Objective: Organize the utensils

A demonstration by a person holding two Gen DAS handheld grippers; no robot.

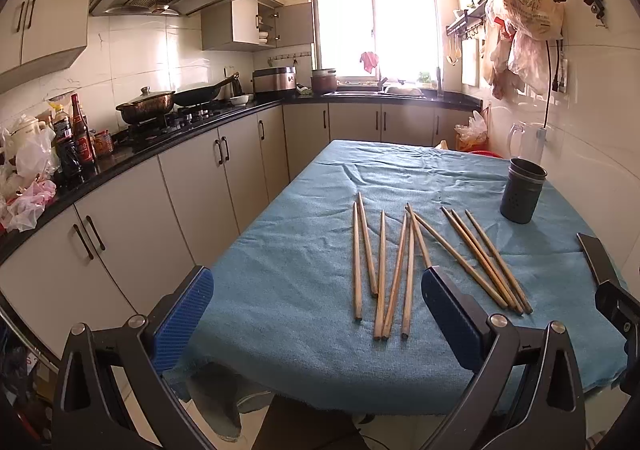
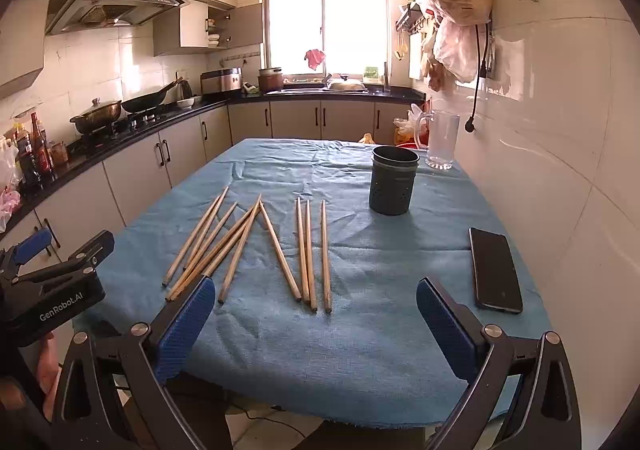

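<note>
Several wooden chopsticks [image 1: 404, 266] lie spread on a blue cloth over the table [image 1: 304, 298]; they also show in the right wrist view [image 2: 276, 250]. A dark perforated utensil holder [image 1: 522, 192] stands upright at the far right of the table, also seen in the right wrist view [image 2: 393, 180]. My left gripper [image 1: 318, 310] is open and empty, hovering near the table's front edge, with the chopsticks' near ends between its fingers. My right gripper [image 2: 316, 316] is open and empty, just short of the chopsticks' near ends.
A black phone [image 2: 495, 270] lies on the cloth at the right. A clear glass pitcher [image 2: 442, 140] stands by the tiled wall behind the holder. Kitchen counter and cabinets [image 1: 160, 170] run along the left. The left gripper's body [image 2: 56, 286] shows at the left of the right wrist view.
</note>
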